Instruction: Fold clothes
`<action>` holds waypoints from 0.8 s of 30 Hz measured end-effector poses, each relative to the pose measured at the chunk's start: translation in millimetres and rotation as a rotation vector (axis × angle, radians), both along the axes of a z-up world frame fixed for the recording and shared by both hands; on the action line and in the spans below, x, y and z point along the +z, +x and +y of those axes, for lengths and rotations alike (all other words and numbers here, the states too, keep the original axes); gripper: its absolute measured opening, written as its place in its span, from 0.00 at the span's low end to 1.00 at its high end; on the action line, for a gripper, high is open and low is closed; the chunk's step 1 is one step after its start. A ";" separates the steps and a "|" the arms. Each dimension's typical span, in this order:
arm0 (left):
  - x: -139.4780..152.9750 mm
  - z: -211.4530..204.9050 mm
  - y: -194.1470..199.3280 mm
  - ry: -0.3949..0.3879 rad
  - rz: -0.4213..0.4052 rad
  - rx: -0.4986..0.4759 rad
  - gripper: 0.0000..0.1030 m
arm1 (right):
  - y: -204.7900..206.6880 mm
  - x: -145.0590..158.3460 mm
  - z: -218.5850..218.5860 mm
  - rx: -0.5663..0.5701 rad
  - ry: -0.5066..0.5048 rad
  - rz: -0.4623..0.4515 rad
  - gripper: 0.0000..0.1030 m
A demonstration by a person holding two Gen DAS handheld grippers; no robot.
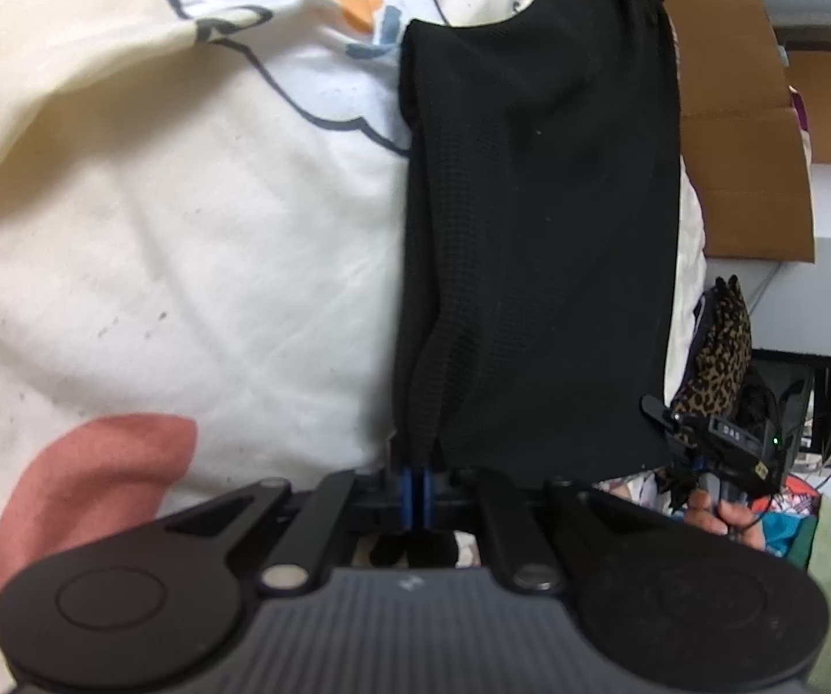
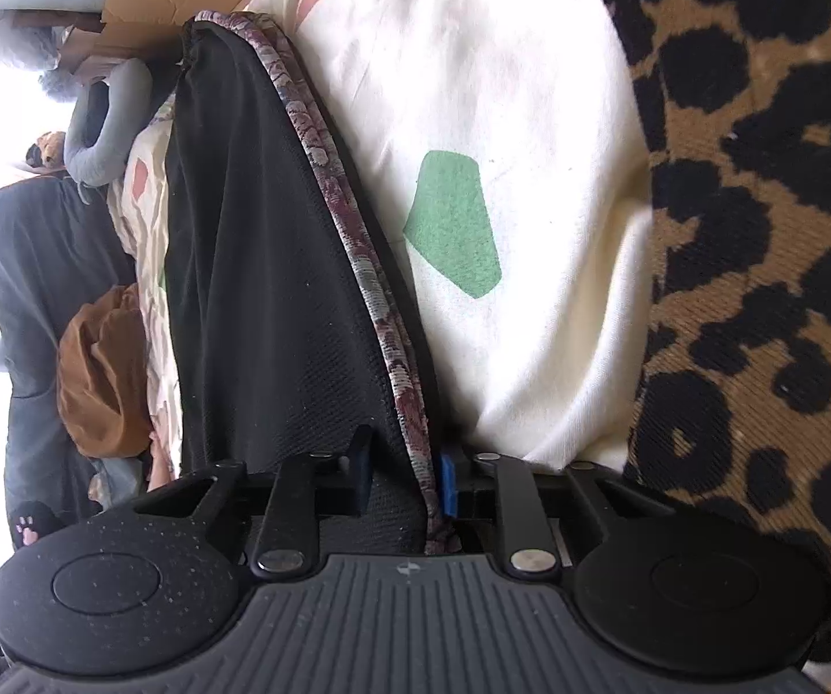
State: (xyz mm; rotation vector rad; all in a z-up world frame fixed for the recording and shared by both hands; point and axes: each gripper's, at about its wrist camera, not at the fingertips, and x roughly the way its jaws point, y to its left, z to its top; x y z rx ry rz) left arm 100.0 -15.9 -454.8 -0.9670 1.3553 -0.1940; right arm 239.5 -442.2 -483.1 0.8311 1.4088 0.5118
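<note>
The black garment lies stretched straight out from both tools, its long axis running away from the near hem along the right edge of the bed, so the coming fold would likely carry that near hem forward over the far end. At the hem's left corner the left gripper has its blue pads pressed together on a bunched fold of the black cloth. At the right, the right gripper straddles the other corner: black mesh and a patterned maroon-and-grey trim run between its jaws, which stand partly apart; one pad looks to touch the trim, though whether the cloth is truly pinched I cannot tell from this blurred view. Each hand is thus at its own corner, neither nearer the far end. Under the garment is a cream sheet with coral and green patches. A leopard-print cloth lies just beside the right tool. Beyond the bed's right edge stand cardboard boxes and clutter.
</note>
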 end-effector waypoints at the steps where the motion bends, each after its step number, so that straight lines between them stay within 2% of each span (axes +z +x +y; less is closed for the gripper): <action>1: -0.2 -0.9 0.2 0.000 0.001 -0.002 0.04 | 0.8 -0.7 1.3 0.008 0.008 -0.001 0.24; 5: -0.6 -5.9 0.0 0.002 0.003 -0.006 0.04 | 2.4 -2.8 10.9 0.058 0.043 -0.004 0.24; 8: -1.0 -9.4 -1.4 0.001 0.002 -0.005 0.04 | 4.8 -6.9 11.4 0.063 0.053 0.012 0.21; 12: -1.4 -14.4 -3.8 0.000 0.003 0.001 0.04 | 7.3 -4.1 15.3 0.101 0.028 -0.010 0.18; 15: 0.5 -17.9 -4.7 0.000 0.012 -0.004 0.04 | 6.3 2.4 18.5 0.137 0.007 -0.048 0.05; 24: 24.8 -35.9 -10.5 -0.021 0.006 -0.032 0.03 | -6.4 26.8 8.1 0.101 -0.032 -0.106 0.02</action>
